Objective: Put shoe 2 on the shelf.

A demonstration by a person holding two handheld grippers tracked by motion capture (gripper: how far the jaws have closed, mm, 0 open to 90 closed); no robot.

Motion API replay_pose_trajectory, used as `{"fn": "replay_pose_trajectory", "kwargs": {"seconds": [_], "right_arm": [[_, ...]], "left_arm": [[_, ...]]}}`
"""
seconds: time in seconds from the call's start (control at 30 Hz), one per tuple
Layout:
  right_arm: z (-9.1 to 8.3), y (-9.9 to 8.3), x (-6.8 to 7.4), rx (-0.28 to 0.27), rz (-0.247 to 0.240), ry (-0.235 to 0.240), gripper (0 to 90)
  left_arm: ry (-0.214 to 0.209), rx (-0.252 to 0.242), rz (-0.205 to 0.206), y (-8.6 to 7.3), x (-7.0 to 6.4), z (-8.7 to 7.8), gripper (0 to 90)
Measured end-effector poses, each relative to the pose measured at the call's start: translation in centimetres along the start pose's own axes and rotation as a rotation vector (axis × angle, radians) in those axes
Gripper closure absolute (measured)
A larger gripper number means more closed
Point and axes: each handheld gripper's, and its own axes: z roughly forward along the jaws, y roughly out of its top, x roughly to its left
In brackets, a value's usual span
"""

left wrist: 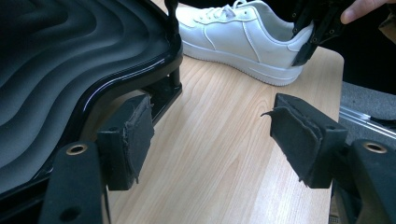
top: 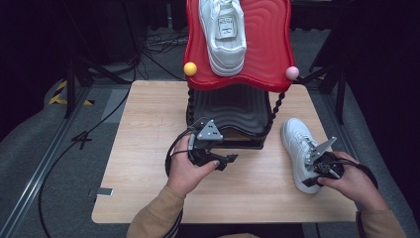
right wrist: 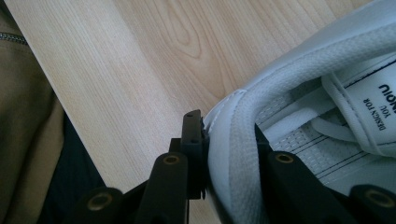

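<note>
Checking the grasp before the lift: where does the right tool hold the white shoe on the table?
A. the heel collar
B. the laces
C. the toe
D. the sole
A: the right tool has one jaw inside and one outside the padded heel collar of the white shoe.

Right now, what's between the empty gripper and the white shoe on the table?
Just bare wooden table. The left gripper view looks past the open left gripper straight to the shoe.
</note>
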Motion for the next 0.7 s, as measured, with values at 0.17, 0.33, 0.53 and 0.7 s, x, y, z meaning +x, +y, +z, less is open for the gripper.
{"fn": "replay_pose_trajectory", "kwargs": {"seconds": [0.17, 0.33, 0.53, 0.7], "right_arm": [[-0.1, 0.1, 0.0, -0.032, 0.019, 0.000, 76.8], [-0.7, 0.2, -0.2, -0.077, 0.046, 0.001, 76.7], [-1.8, 0.3, -0.5, -0.147, 0.069, 0.021, 76.4], [-2.4, 0.6, -0.6, -0.138, 0.064, 0.012, 76.4]], "left_arm": [[0.000, -0.002, -0.002, -0.1, 0.2, -0.2, 30.4], [0.003, -0.004, -0.007, -0.1, 0.3, -0.3, 30.4], [0.006, -0.013, -0.011, -0.2, 0.5, -0.9, 30.4], [0.009, -0.023, -0.010, -0.1, 0.6, -1.2, 30.4]]}}
